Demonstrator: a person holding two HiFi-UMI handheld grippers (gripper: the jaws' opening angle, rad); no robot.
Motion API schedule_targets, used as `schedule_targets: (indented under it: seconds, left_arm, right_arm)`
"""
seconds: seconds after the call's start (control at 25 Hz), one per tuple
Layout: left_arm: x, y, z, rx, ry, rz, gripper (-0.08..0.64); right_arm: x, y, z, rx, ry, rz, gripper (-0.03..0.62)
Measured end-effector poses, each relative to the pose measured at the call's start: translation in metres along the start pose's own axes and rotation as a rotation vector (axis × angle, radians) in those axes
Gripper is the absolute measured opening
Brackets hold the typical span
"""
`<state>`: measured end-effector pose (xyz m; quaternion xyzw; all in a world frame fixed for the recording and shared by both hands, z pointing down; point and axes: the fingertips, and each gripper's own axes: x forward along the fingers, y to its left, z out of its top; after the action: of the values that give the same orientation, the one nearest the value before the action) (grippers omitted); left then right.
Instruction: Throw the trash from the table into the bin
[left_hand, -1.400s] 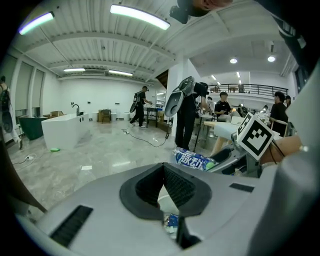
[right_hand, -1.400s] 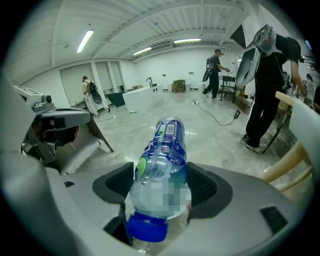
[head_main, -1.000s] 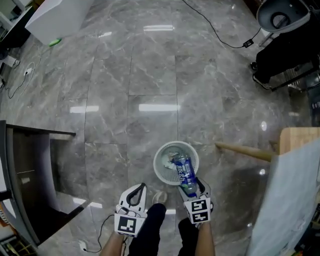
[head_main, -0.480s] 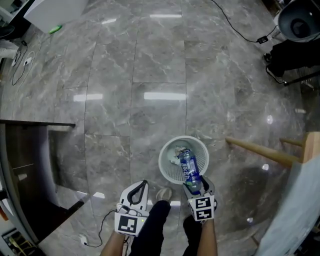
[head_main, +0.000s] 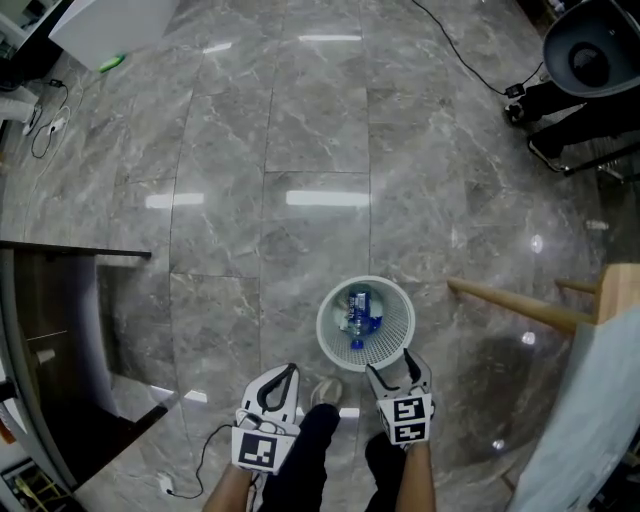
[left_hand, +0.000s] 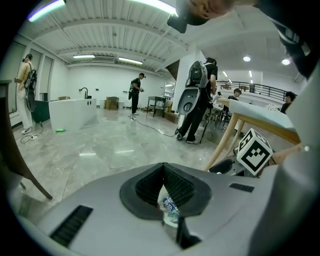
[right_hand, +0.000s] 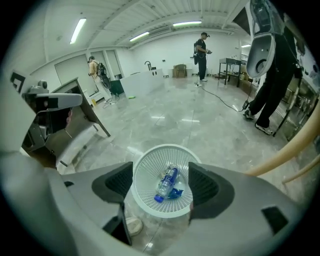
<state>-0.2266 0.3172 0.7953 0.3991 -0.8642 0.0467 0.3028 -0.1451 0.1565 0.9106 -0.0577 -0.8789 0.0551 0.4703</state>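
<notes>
A white mesh bin (head_main: 322, 325) stands on the grey stone floor just ahead of the person's feet. A clear plastic bottle with a blue label and cap (head_main: 358, 310) lies inside it on some blue scrap. My right gripper (head_main: 398, 368) hangs over the bin's near rim, open, with nothing between its pads. In the right gripper view the bottle (right_hand: 166, 183) and the bin (right_hand: 142, 162) show straight below between the spread jaws. My left gripper (head_main: 283, 372) is to the left of the bin, shut, and no object shows in it in the head view.
A slanting wooden table leg (head_main: 510, 308) and a pale cloth (head_main: 600, 420) are close on the right. A dark cabinet (head_main: 60, 330) stands at the left. A cable (head_main: 460, 50) and black equipment (head_main: 590, 70) lie far right. The person's shoe (head_main: 322, 392) is by the bin.
The bottle has left the right gripper and dropped into the bin. The right jaws now stand open and empty. The left gripper has stayed shut.
</notes>
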Motion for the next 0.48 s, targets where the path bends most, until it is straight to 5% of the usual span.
schedule_targets:
  seconds: [0.48]
  left_arm:
    - [-0.031,-0.035,0.080,0.062,-0.104,-0.023,0.008]
  right_arm:
    - [-0.092,0.001,0.078,-0.025,-0.159,0.017,0.299]
